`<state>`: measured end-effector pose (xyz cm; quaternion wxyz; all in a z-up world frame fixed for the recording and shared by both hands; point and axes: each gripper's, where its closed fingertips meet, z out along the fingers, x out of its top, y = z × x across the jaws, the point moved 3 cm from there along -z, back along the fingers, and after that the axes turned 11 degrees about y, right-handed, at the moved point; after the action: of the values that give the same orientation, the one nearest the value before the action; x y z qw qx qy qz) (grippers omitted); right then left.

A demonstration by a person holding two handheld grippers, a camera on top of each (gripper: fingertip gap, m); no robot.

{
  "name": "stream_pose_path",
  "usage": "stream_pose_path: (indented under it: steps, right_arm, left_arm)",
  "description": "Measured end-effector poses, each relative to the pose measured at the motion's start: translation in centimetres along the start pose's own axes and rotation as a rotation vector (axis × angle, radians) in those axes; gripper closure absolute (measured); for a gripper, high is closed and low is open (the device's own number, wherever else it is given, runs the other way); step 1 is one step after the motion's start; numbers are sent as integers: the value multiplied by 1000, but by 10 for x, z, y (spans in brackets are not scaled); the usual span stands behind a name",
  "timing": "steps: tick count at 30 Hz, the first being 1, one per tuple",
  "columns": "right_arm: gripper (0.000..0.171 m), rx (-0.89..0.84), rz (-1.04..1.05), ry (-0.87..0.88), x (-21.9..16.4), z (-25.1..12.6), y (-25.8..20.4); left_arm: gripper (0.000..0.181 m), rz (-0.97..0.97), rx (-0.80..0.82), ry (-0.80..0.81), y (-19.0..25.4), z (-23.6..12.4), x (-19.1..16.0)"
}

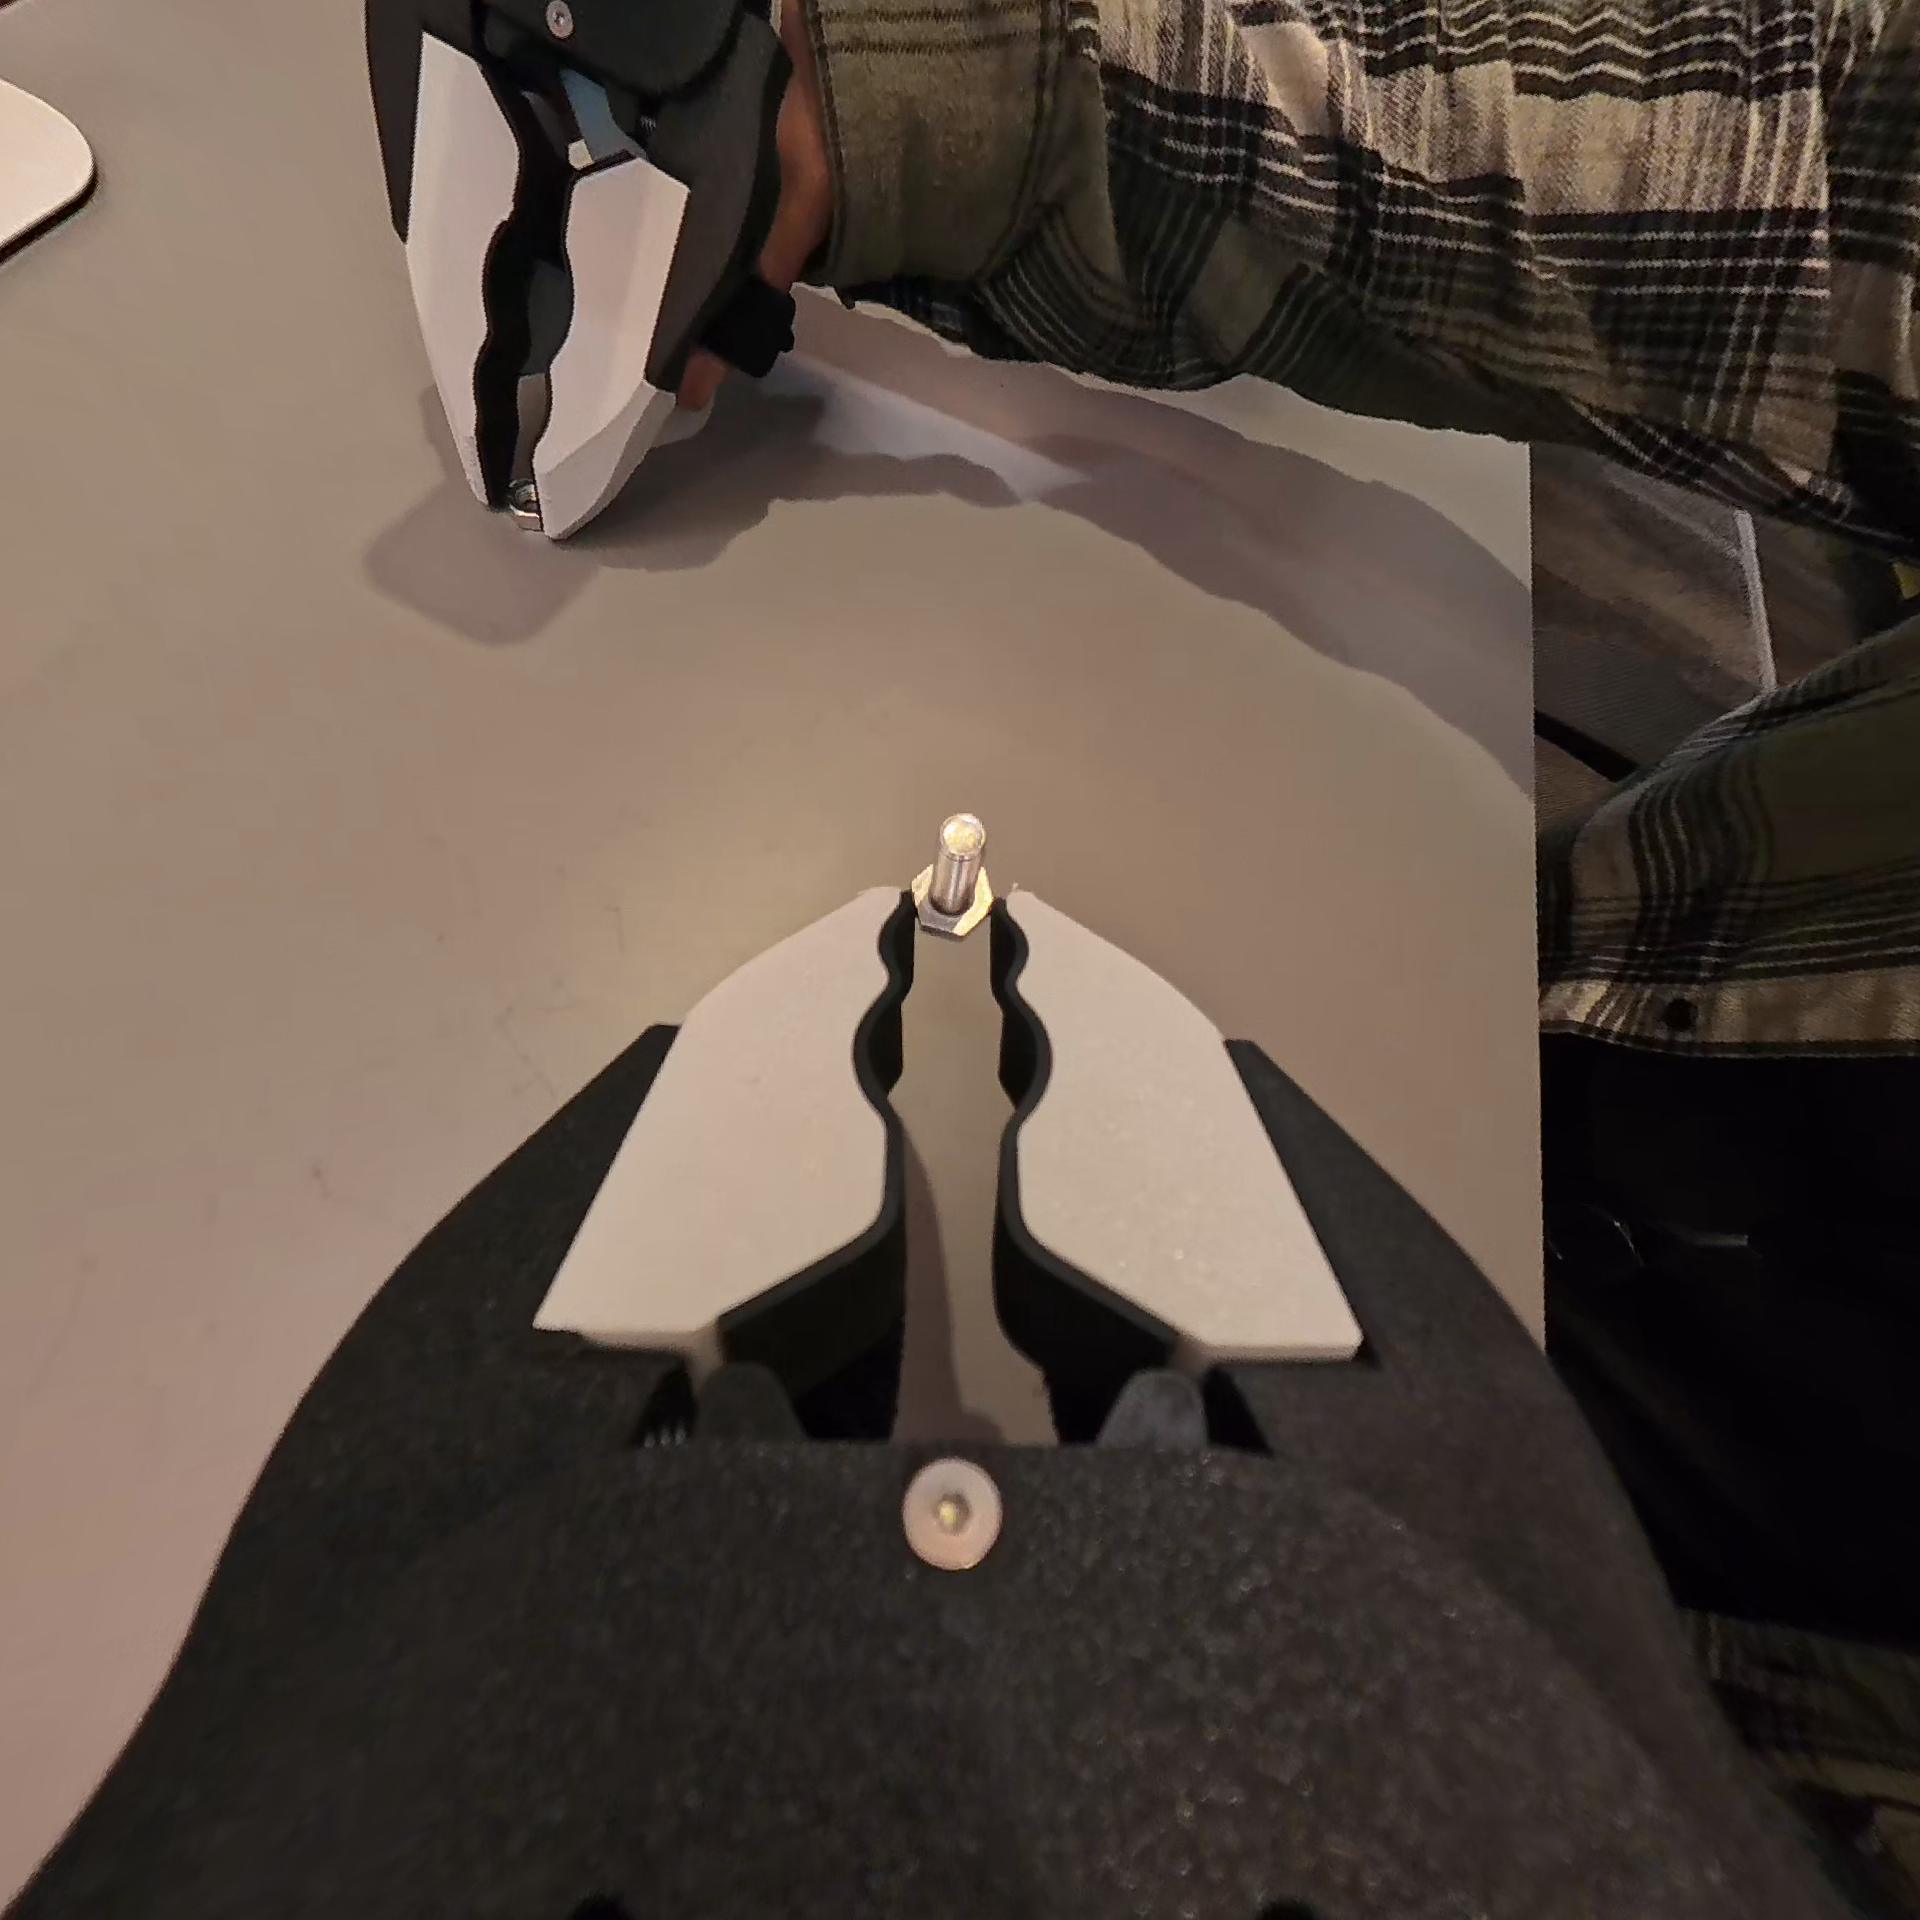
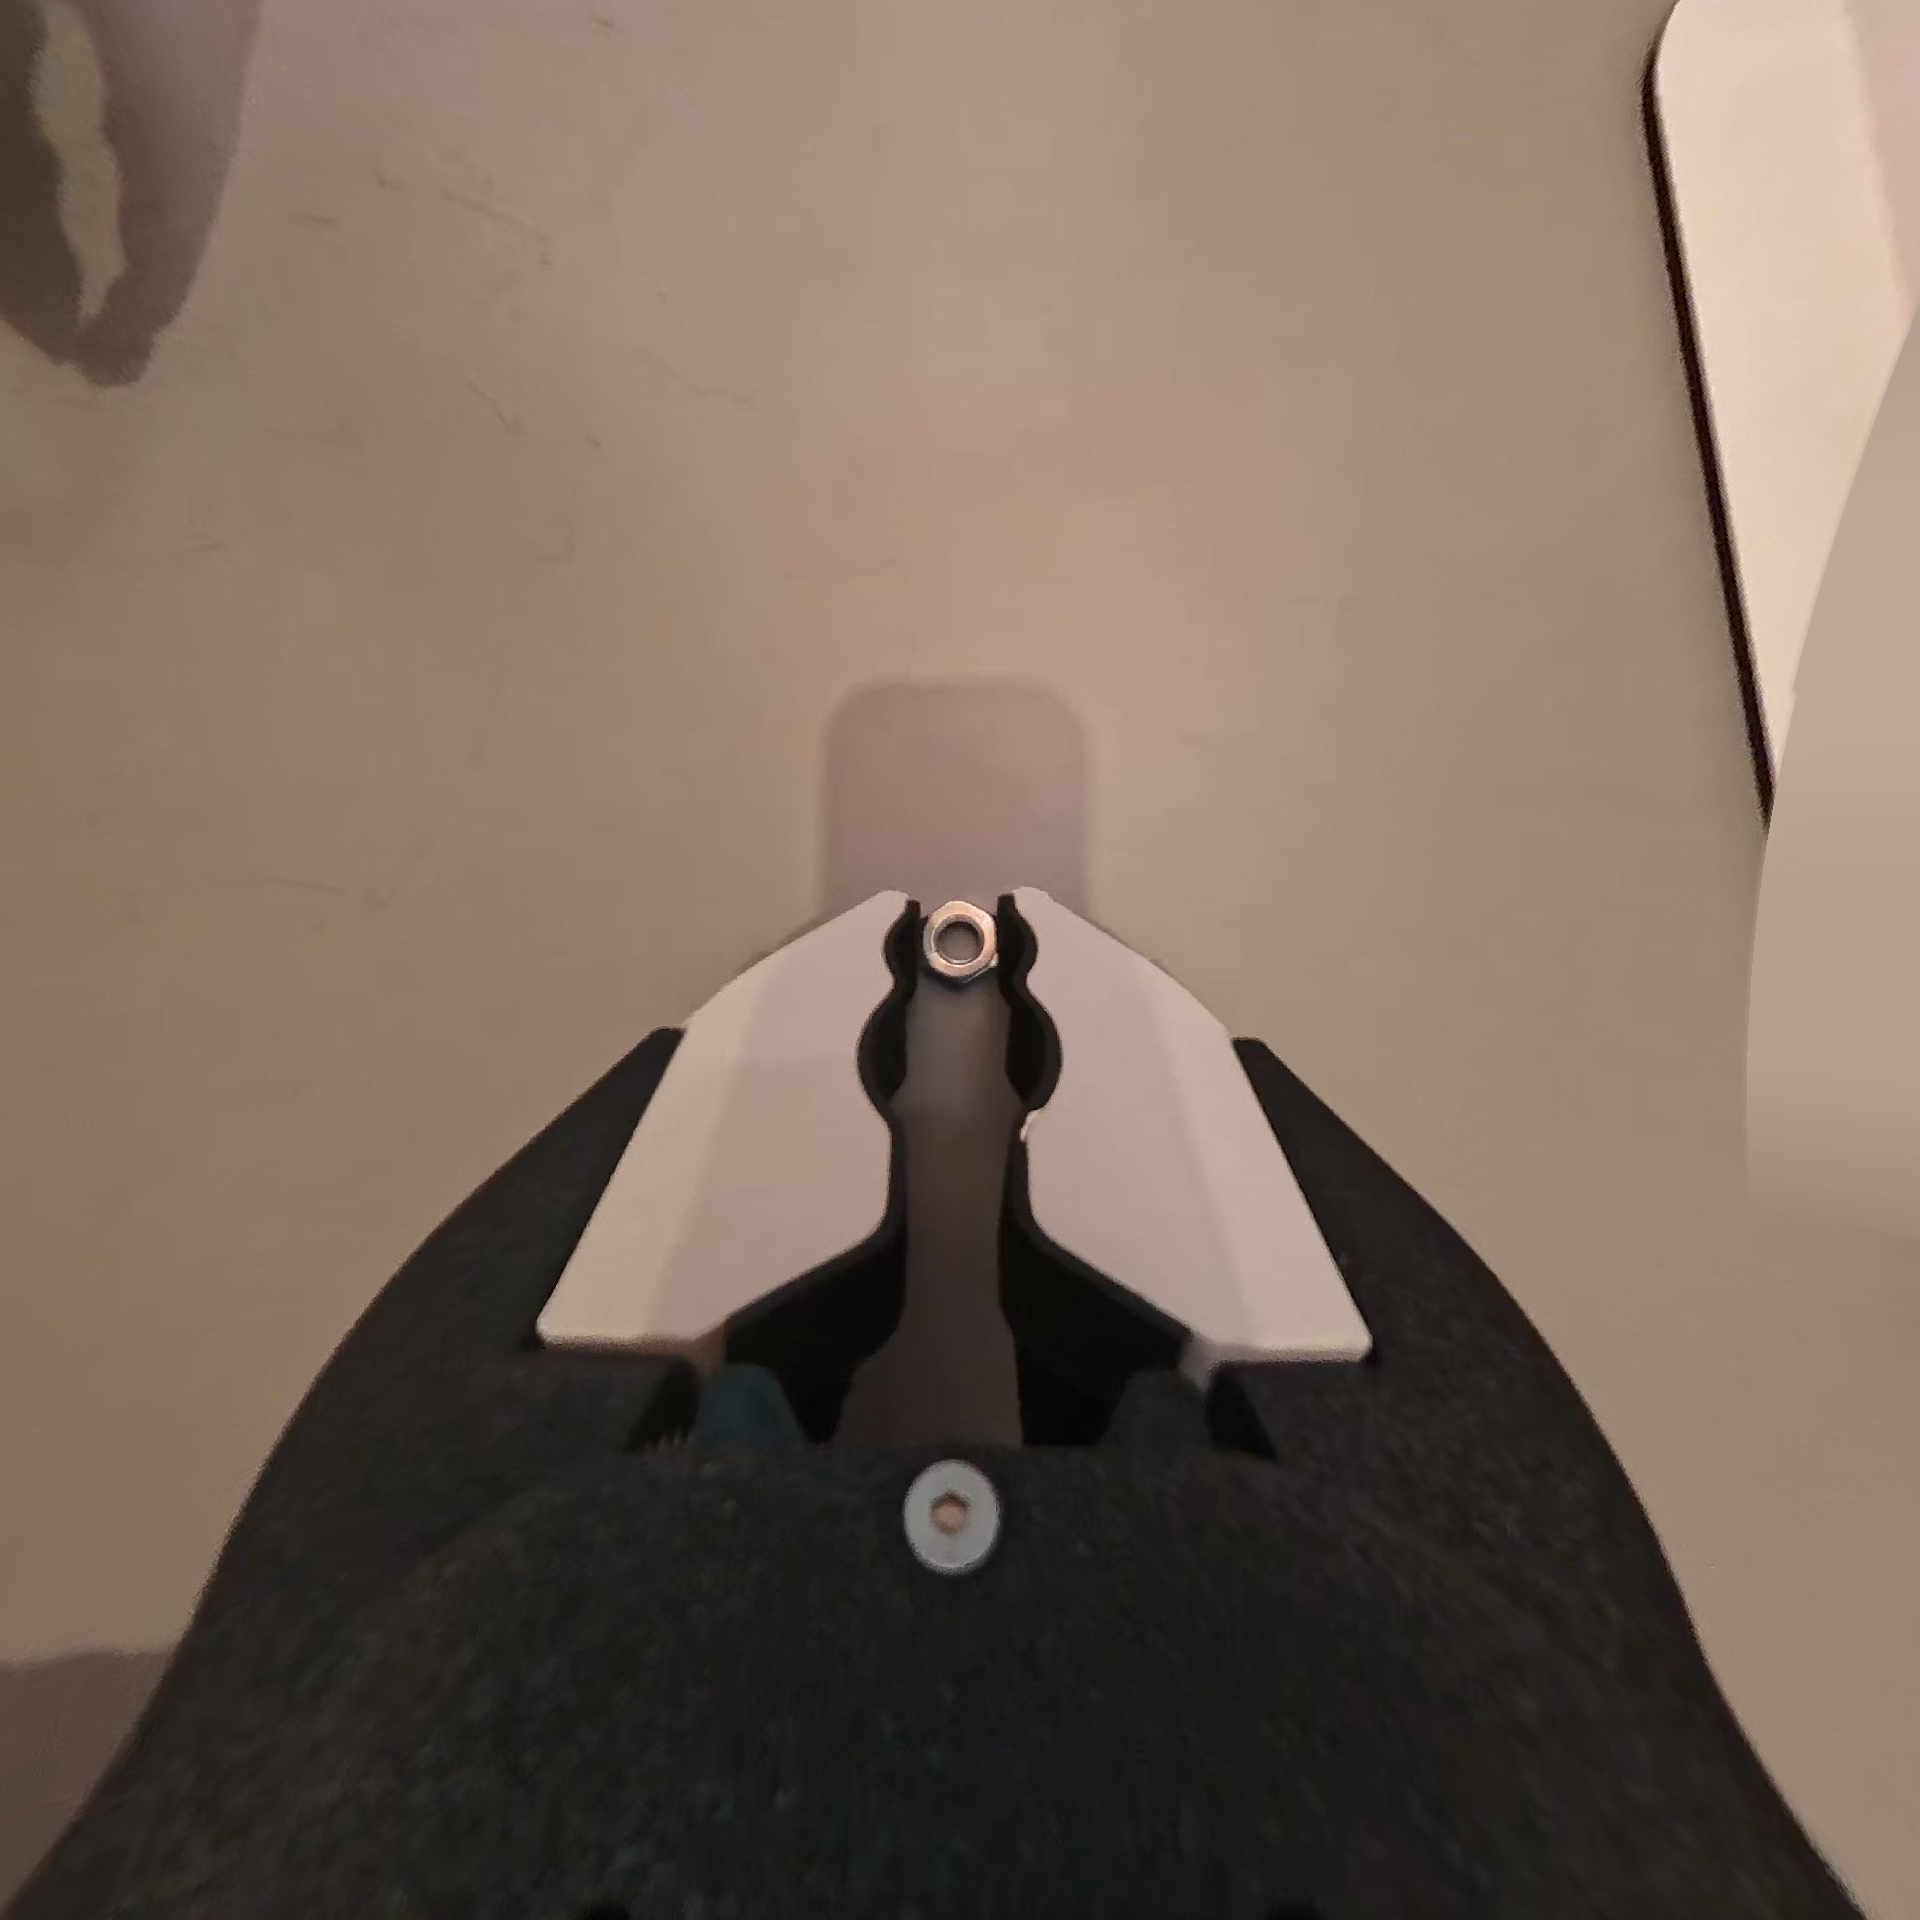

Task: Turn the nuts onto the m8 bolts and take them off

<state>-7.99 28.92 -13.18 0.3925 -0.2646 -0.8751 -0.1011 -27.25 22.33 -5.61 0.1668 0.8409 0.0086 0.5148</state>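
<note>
Near the centre of the left wrist view, the left gripper (image 1: 951, 914) pinches the hexagonal head of a silver steel bolt (image 1: 954, 878) between its pale grey fingertips; the bolt stands head down on the smooth beige table (image 1: 312, 831), its smooth shank pointing up. In the upper left of the same frame the right gripper (image 1: 525, 499) tilts down to the table, held by a hand in a dark fingerless glove (image 1: 748, 322) with a plaid sleeve (image 1: 1351, 208) behind it. Something small and metallic sits at its tips there, probably the nut, though the angle is poor. The right wrist view settles it: at the centre of that frame, the fingers (image 2: 821, 997) press in on a small silver hexagonal nut (image 2: 960, 948), lying flat with its hole facing the camera. A flat white rounded slab (image 2: 1787, 416) fills that frame's right edge.
</note>
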Motion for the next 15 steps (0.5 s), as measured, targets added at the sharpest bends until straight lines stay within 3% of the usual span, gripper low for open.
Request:
stream_pose_path:
  steps: [6, 15]
  right_arm:
    - [158, -28, 54, 102, 10, -16, -10]
    - [158, -68, 88, 138, -3, -60, -72]
  left_arm:
    - [168, 17, 18, -42, -2, 7, -4]
    - [168, 102, 13, -159, -18, 54, -18]
